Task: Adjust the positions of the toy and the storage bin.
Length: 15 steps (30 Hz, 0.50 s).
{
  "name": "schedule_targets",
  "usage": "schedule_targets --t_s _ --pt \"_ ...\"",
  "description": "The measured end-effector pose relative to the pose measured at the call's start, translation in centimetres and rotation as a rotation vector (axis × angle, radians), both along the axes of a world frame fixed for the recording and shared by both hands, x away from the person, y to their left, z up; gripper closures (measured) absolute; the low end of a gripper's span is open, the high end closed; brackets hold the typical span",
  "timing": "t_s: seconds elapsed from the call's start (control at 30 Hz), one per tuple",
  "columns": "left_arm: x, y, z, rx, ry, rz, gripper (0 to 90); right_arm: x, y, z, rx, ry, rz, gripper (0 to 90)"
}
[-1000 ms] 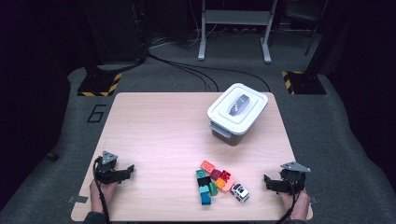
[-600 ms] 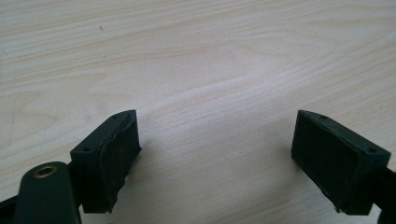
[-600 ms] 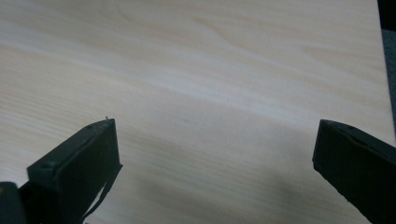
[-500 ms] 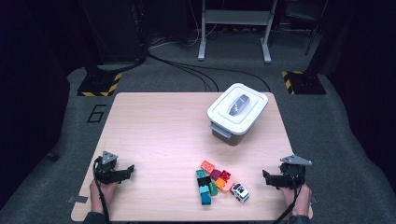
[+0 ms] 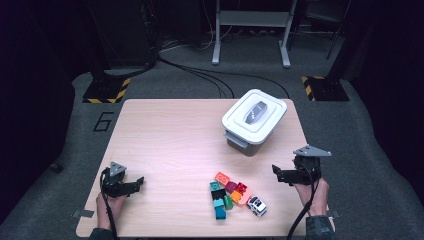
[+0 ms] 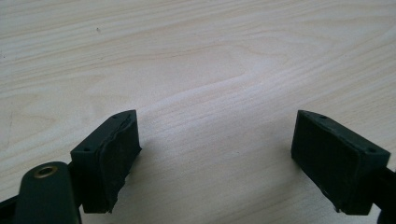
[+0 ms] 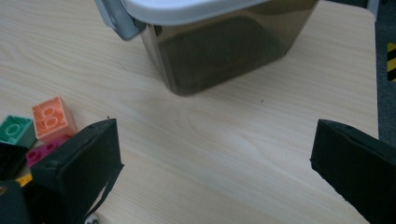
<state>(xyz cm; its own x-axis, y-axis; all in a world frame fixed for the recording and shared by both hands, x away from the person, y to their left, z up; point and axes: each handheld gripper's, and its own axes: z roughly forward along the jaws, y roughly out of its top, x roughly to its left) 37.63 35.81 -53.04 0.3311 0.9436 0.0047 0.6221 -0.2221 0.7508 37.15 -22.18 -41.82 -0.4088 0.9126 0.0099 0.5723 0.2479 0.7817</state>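
Change since earlier frame: right gripper [image 5: 280, 175] now sits higher and slightly farther up the surface [image 5: 165, 135] than a second ago; left gripper [image 5: 136, 183] unchanged in place.

Right gripper: held at the right near edge, aimed left toward the toys. Fingers [image 7: 74, 172] stand wide apart, nothing between them; bare wood shows in the gap.

Left gripper: near left corner, low over the surface, well apart from everything else. Fingers [image 6: 109, 158] stand well open and empty.

Toy blocks [image 5: 227, 192]: small cluster, near centre-right, between the two grippers and closer to the right one. Moulded plastic, studded tops, hard glossy faces. Colours orange [image 7: 53, 119], green [image 7: 16, 130], magenta, red, teal, yellow. Pieces touch one another.

Toy car [image 5: 256, 205]: white with dark windows, just right of the cluster, nearest the right gripper.

Storage box [image 5: 254, 120]: far right of the surface, smoky translucent walls [image 7: 224, 46], white snap-on lid with grey handle and grey side latch [image 7: 116, 21]. Lid appears shut.

Surface: pale wood-grain laminate, smooth, rounded corners.

Handling note (judgement): the work looks like gathering the toys toward the box. Since the lid is on, the latch likely needs freeing first. For a pick, approach the outermost piece, the car or the orange block, from above, with the fingers straddling flat sides, not studs; close squarely so the slick plastic does not squirt out or drag neighbours along.
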Motion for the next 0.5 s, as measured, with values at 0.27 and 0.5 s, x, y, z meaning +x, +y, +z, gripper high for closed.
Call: schedule_targets --t_s 0.27,0.5 --pt "0.0 0.0 0.0 -0.002 -0.002 -0.002 15.4 1.7 1.4 3.0 0.031 -0.019 0.049 1.0" --pt "0.0 0.1 0.0 0.003 0.004 -0.012 15.4 4.2 2.8 4.2 0.028 0.006 0.096 1.2"
